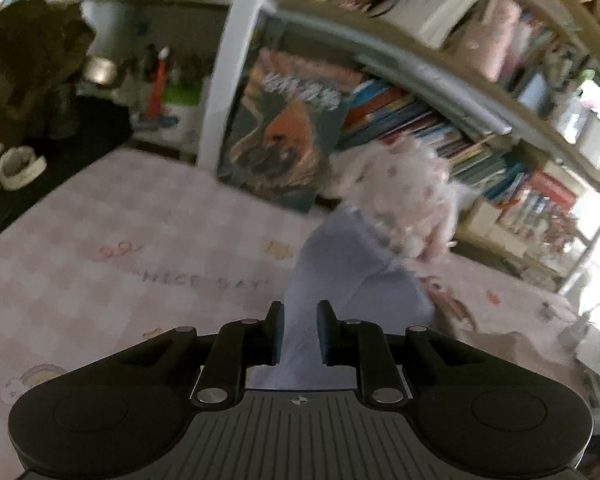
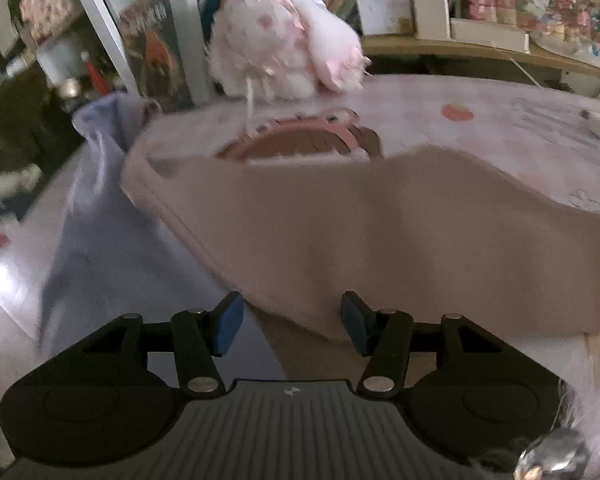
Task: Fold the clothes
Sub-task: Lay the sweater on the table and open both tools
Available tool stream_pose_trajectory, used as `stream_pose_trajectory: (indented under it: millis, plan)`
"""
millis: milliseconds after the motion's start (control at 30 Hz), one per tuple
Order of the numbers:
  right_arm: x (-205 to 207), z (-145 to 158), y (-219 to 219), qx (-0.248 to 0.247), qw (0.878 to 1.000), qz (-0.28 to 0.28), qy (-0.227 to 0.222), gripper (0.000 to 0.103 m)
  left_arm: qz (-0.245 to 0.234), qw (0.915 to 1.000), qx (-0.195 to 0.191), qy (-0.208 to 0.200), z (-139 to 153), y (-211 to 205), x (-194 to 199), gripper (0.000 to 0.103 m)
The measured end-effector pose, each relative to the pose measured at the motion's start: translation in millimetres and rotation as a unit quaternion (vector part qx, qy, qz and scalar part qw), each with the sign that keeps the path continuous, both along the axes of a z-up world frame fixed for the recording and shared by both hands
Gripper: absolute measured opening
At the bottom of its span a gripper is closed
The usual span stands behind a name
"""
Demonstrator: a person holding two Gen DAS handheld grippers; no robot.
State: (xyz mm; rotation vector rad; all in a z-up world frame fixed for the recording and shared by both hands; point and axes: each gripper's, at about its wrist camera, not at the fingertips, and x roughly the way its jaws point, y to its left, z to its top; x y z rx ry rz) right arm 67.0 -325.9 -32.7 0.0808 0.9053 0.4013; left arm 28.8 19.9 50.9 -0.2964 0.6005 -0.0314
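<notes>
Lavender garment [image 1: 352, 276] between left gripper [image 1: 300, 330] jaws (narrow gap); right gripper [image 2: 292, 324] jaws wide, empty, near beige cloth [image 2: 380, 232].

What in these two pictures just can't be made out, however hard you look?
- Lavender cloth: left wrist view, blurred; its near end runs down between the left claw, so the grip itself is unclear.
- Beige garment: right wrist view, its right end leaves the frame; the right claw covers its near edge.
- Book spines: too blurred to read.

Matt lavender cloth [image 1: 352, 276]; fuzzy beige garment [image 2: 400, 232].
</notes>
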Motion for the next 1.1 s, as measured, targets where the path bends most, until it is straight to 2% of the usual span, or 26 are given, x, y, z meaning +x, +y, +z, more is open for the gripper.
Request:
stream_pose_trajectory:
  millis: [133,300,433,633,833,933,1033,1100]
  plan:
    - [-10,-5,4,-0.028,0.999,0.017,-0.027,0.053,-0.043,0.9986,0.031,0.005,-2,-39,-2,0.020]
    - [-15,-2,2,-0.047,0.998,0.008,-0.043,0.053,-0.100,0.9930,0.056,0.030,-18,-95,5,0.029]
    - [-20,-3,-17,-0.043,0.998,-0.018,-0.038,0.052,-0.126,0.9896,0.044,0.052,-30,-122,15,0.031]
    - [-34,-3,-37,-0.050,0.997,-0.043,-0.040,0.048,-0.141,0.9857,0.014,0.091,-46,-148,29,0.031]
    - [-43,-1,-42,-0.056,0.997,-0.040,-0.045,0.048,-0.161,0.9799,0.022,0.115,-53,-167,28,0.032]
    - [-43,-4,-39,-0.064,0.996,-0.030,-0.046,0.048,-0.205,0.9702,0.050,0.118,-55,-183,22,0.041]
    - [-40,-6,-38,-0.074,0.996,-0.031,-0.046,0.048,-0.263,0.9530,0.088,0.121,-58,-200,13,0.041]
    - [-38,-7,-39,-0.075,0.996,-0.033,-0.046,0.047,-0.303,0.9387,0.113,0.120,-59,-211,4,0.042]
